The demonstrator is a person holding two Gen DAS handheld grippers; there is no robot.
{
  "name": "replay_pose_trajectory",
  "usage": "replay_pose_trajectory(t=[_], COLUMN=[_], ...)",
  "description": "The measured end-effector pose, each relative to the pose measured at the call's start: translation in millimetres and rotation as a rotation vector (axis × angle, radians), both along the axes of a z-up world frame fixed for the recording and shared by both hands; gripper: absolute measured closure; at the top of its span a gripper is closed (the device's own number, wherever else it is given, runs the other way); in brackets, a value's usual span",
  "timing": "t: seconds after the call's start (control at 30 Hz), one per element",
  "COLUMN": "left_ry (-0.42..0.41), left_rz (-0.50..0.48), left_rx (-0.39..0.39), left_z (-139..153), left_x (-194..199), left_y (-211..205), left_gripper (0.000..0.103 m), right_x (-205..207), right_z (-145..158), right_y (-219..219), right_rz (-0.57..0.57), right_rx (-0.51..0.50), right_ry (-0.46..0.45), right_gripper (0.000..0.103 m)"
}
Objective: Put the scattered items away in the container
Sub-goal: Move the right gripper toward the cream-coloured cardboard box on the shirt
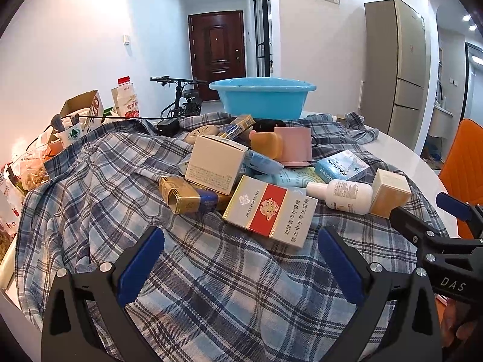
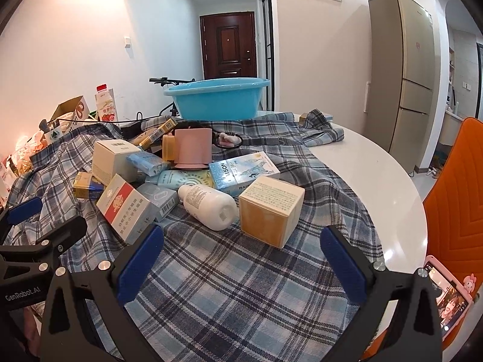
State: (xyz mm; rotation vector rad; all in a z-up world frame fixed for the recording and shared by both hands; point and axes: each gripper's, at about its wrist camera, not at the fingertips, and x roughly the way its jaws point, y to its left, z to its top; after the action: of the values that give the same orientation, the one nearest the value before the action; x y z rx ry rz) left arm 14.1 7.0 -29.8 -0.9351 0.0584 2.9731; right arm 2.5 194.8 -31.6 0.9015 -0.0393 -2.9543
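On the plaid cloth (image 2: 229,286) before me, both my left gripper (image 1: 240,265) and right gripper (image 2: 241,265) stand wide apart and empty, so I should square the right over the nearest box (image 2: 270,211), then carry it to the blue basin (image 2: 217,98) behind the pile.

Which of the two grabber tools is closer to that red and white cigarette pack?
Left. The left gripper sits open straight in front of the cigarette pack. The right gripper is also open, but faces the yellow box, with the pack off to its left.
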Motion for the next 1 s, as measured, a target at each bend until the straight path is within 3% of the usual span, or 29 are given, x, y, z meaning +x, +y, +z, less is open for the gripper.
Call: replay_pose_trajectory(t=[0.43,1.0], left_ry=[-0.006,-0.034], left_rz=[-0.021,-0.020], left_rx=[-0.013,-0.042], left_z=[4,0], left_x=[-15,-40], left_y=[6,8], left_gripper=[0.000,0.000], right_x=[-19,-56], right_z=[0,-13], right_y=[9,22], right_rz=[-0.009,-0.076], right_rx=[0.008,0.034], right_ry=[-0.011,-0.097], right_gripper=[0.000,0.000])
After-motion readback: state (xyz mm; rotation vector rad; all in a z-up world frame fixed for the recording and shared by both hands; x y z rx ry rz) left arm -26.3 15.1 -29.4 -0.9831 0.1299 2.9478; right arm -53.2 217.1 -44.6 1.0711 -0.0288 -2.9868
